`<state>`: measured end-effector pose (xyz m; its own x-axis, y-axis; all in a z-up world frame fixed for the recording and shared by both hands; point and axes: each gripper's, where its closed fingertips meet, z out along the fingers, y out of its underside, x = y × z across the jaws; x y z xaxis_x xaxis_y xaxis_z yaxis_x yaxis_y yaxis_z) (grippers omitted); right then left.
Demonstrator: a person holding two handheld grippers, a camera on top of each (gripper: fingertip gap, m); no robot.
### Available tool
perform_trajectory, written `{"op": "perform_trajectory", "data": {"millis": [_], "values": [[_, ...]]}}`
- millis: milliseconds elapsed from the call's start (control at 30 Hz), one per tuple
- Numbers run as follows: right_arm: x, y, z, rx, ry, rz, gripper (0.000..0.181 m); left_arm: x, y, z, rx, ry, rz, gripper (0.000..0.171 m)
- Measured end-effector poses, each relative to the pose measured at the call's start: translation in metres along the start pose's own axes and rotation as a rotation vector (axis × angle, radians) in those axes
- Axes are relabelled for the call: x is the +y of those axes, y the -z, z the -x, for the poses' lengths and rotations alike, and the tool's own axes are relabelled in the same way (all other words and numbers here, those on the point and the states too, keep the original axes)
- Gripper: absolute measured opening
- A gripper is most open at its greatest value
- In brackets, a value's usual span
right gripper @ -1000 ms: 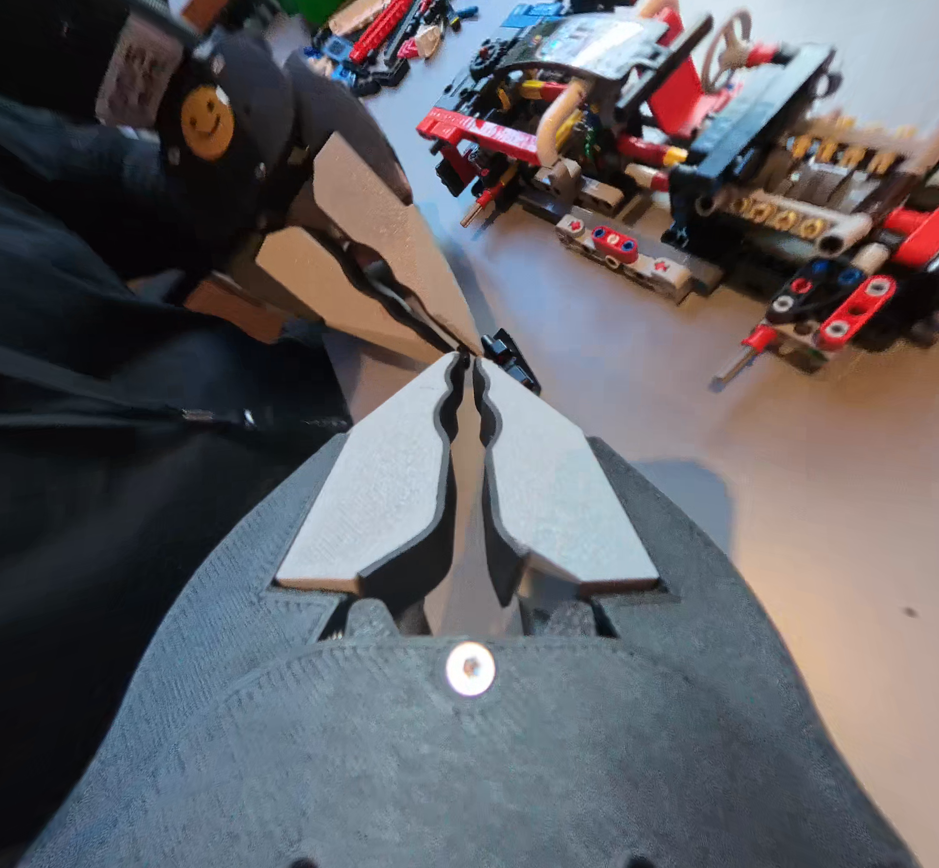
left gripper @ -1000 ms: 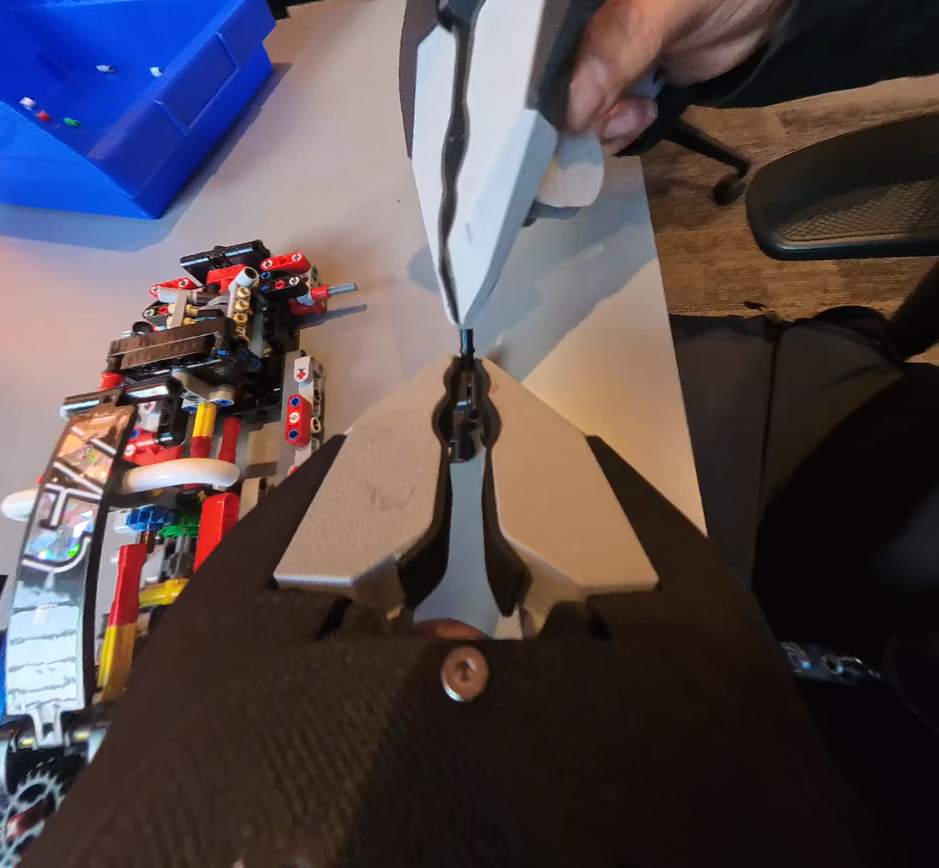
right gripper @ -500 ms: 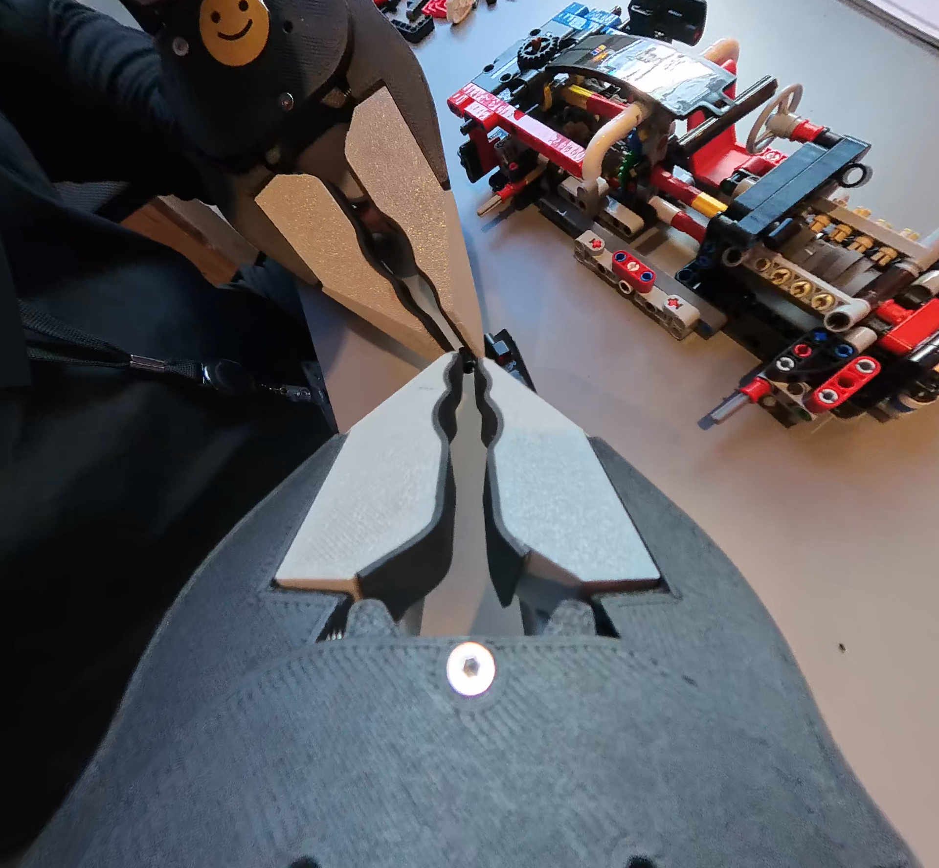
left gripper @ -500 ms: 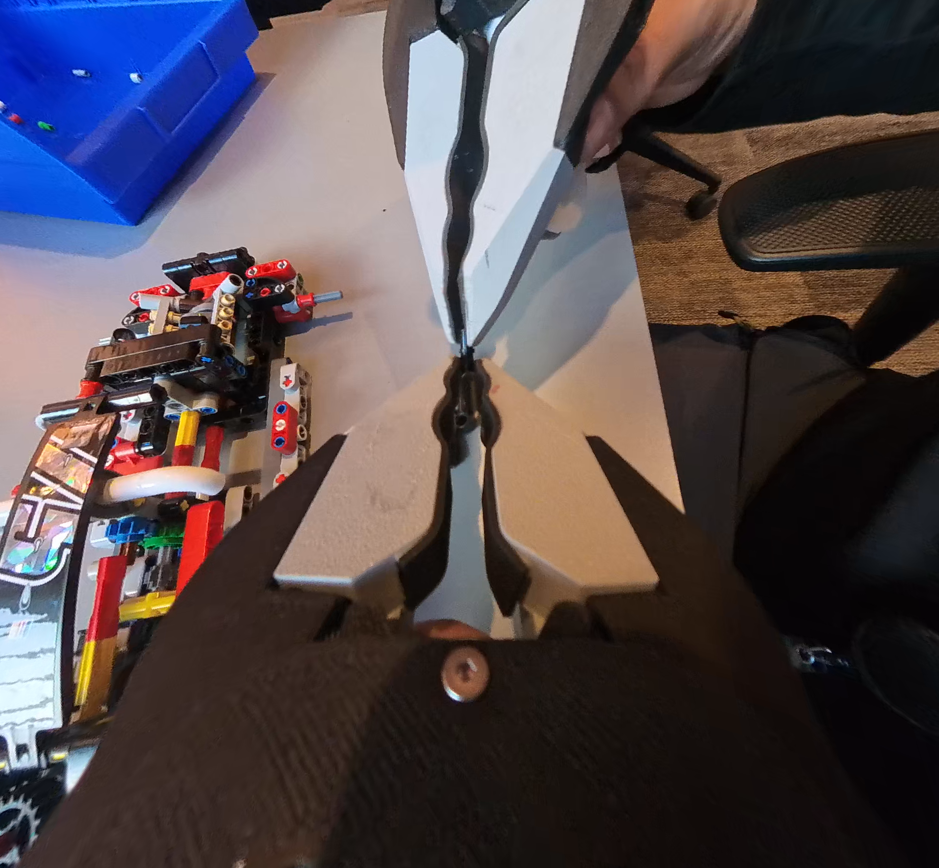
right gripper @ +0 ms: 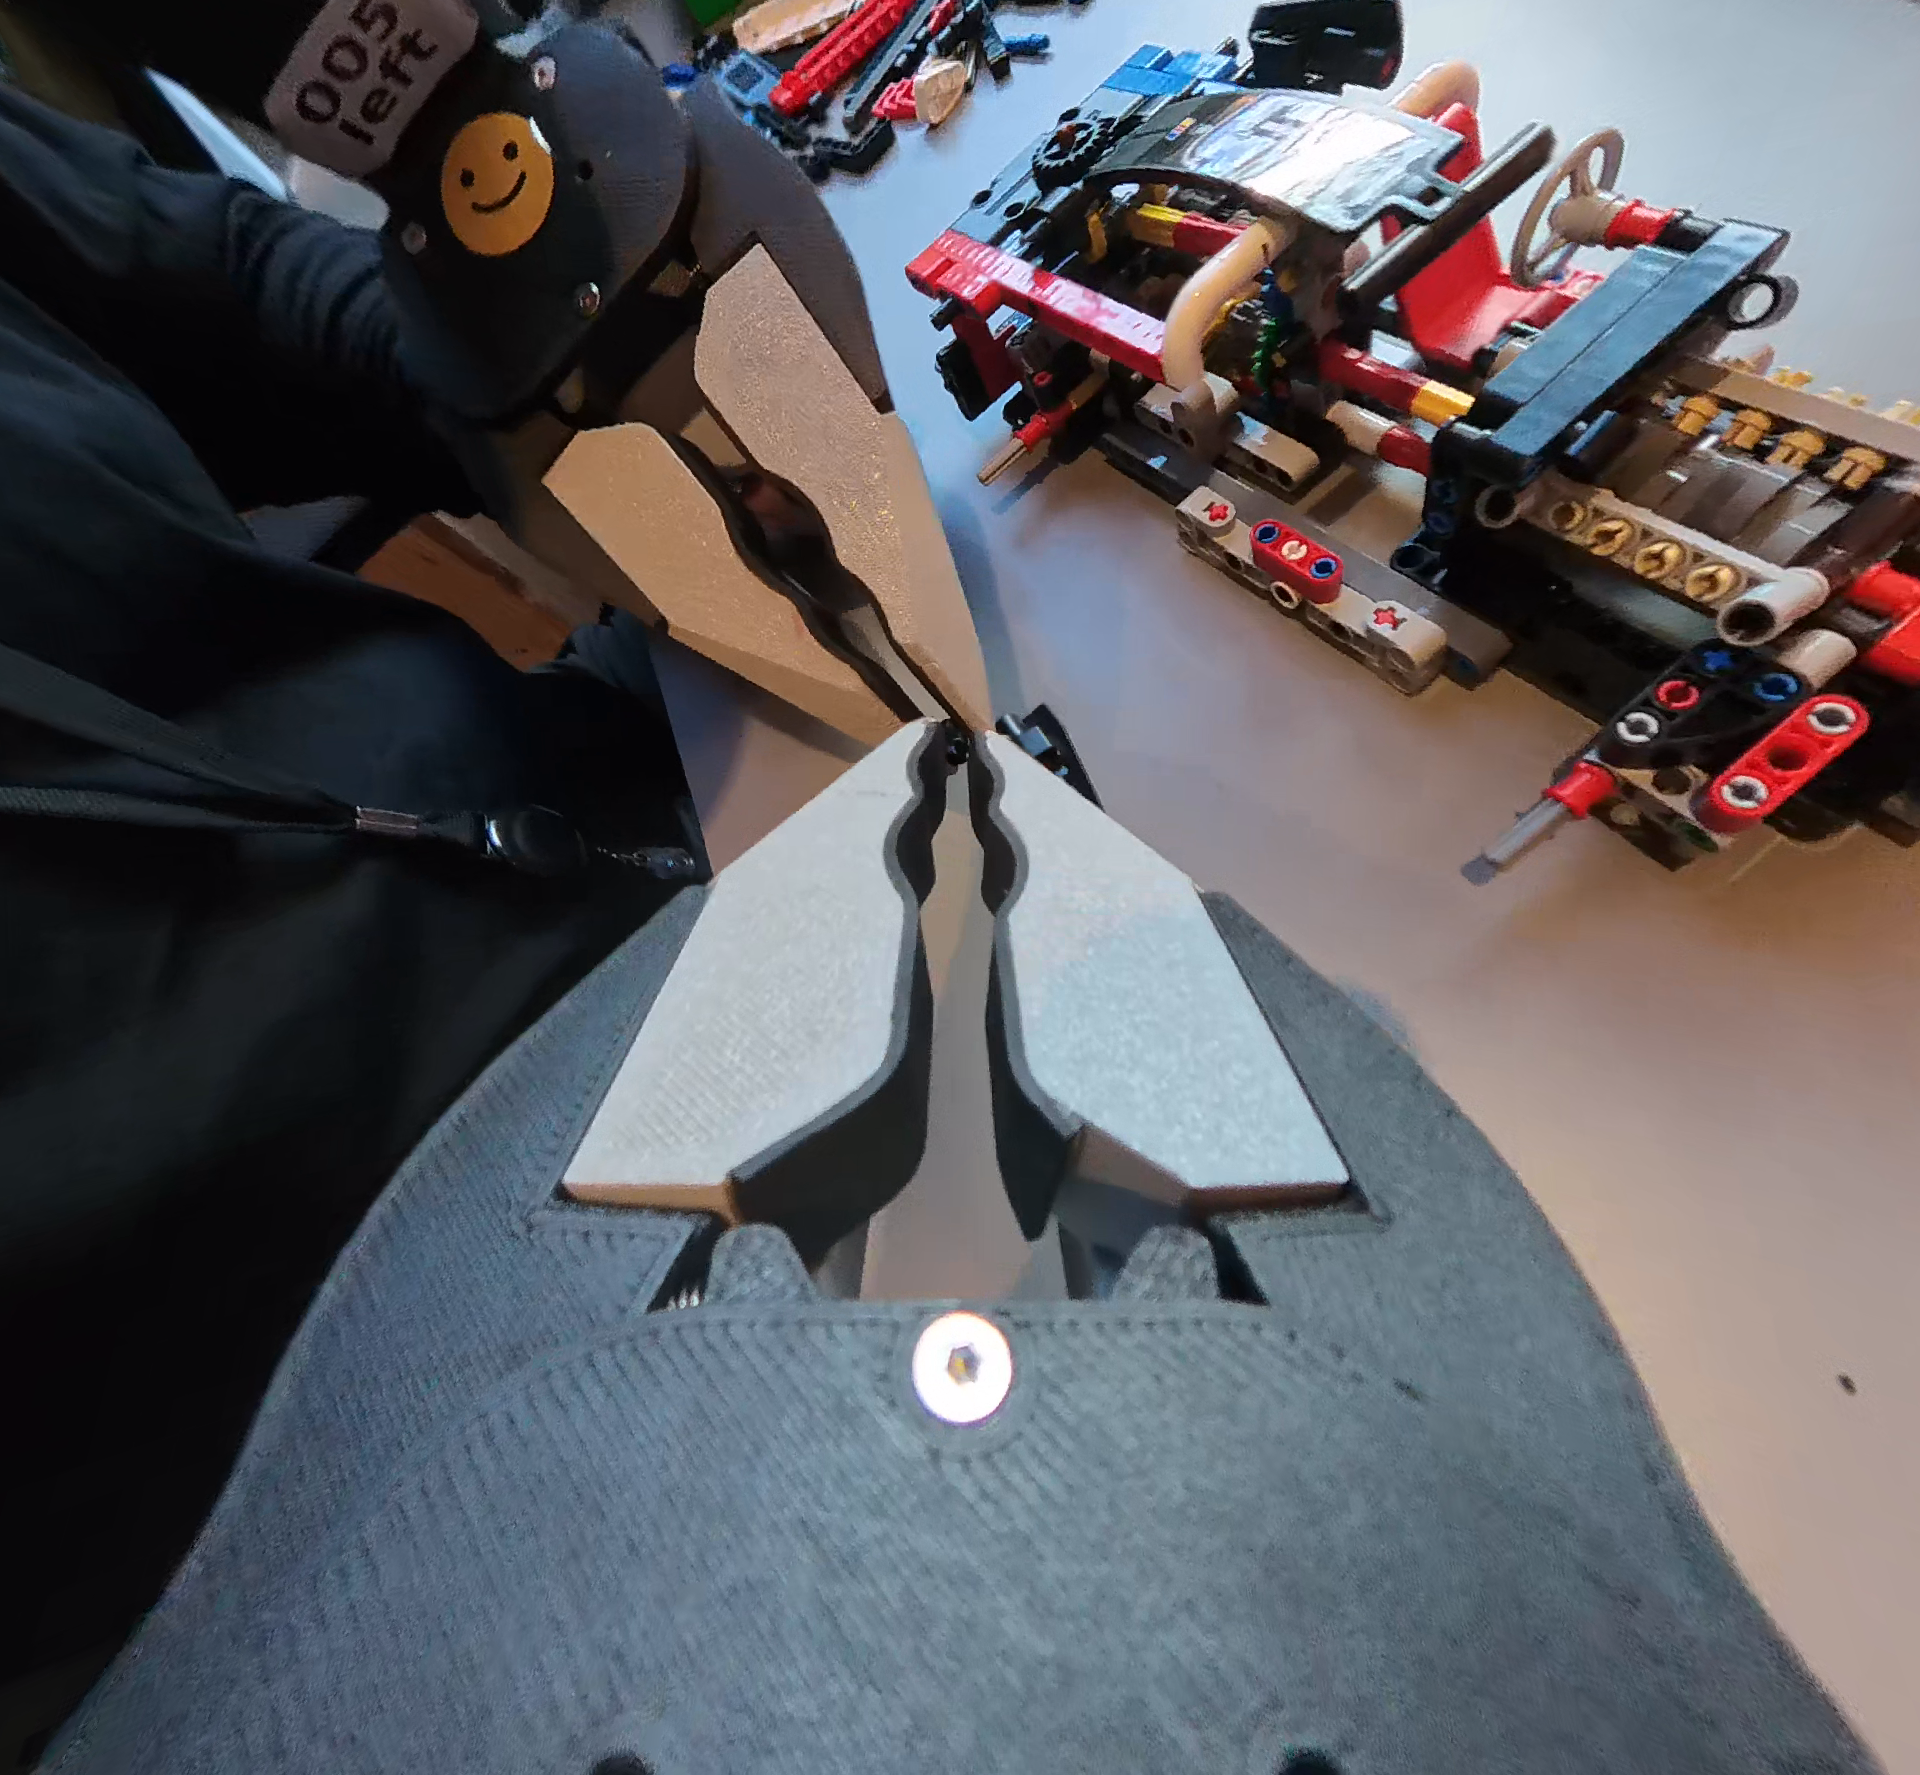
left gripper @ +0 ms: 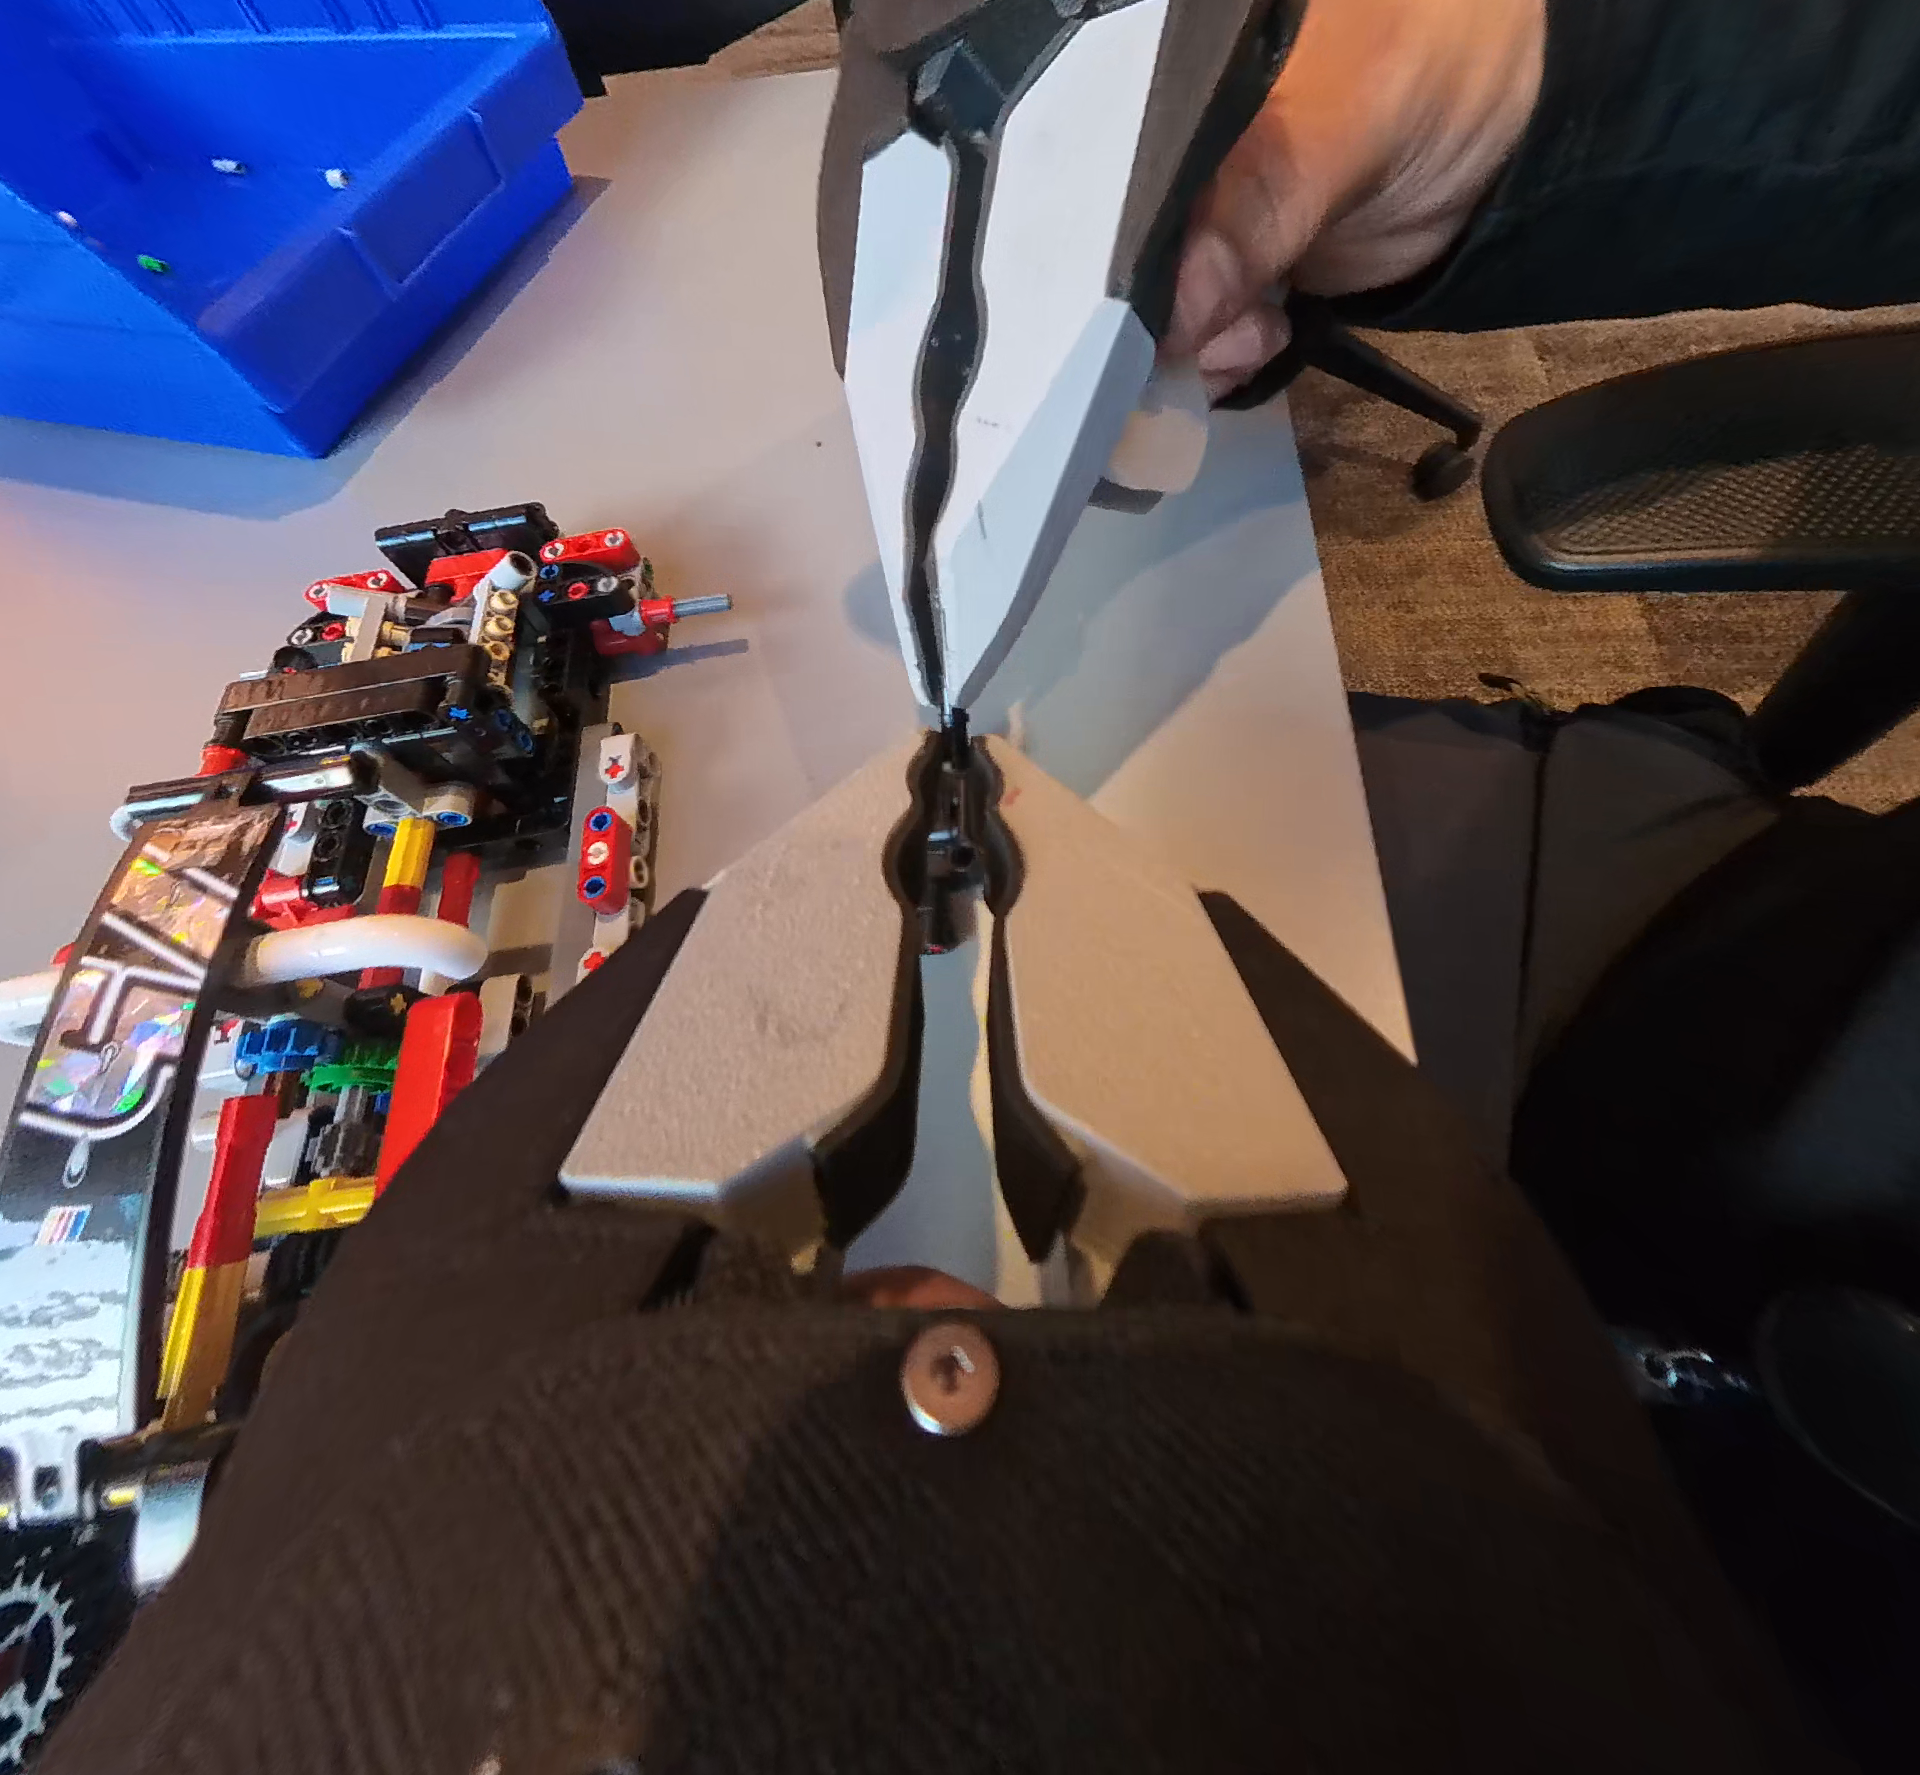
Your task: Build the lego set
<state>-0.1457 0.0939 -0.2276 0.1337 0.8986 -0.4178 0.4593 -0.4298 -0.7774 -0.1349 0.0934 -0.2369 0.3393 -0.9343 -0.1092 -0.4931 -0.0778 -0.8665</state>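
The left gripper (left gripper: 951, 790) has its jaws clamped on a small black piece (left gripper: 948, 852); the right gripper (left gripper: 940, 686), jaws pinched on a black pin (left gripper: 954, 719), meets it at twelve o'clock — push straight, steadily. The car (left gripper: 343, 852) waits at nine o'clock on the desk (left gripper: 675, 354).

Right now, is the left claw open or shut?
Shut: the left claw clamps a small black lego piece between its fingers, tip to tip with the right claw.

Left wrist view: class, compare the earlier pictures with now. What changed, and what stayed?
The right tongs tilted more upright while staying tip to tip with the left tongs. The left tongs stayed shut on the small black piece; the lego car did not move on the table.
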Motion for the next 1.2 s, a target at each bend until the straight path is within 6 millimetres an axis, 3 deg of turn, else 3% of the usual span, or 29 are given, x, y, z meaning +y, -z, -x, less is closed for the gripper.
{"op": "perform_trajectory", "data": {"millis": [133, 400, 1200], "values": [[-0.004, 0.002, -0.008, 0.002, -0.11, -0.044, 0.0, 0.002, 0.001, 0.009, -0.045, 0.025, 0.008, 0.019], [-0.006, 0.002, -0.015, 0.017, -0.246, -0.092, 0.0, 0.004, -0.001, 0.015, -0.147, -0.076, 0.045, 0.009], [-0.002, -0.005, -0.016, 0.053, -0.257, -0.092, 0.0, 0.008, -0.003, 0.015, -0.174, -0.115, 0.063, 0.002]]}}
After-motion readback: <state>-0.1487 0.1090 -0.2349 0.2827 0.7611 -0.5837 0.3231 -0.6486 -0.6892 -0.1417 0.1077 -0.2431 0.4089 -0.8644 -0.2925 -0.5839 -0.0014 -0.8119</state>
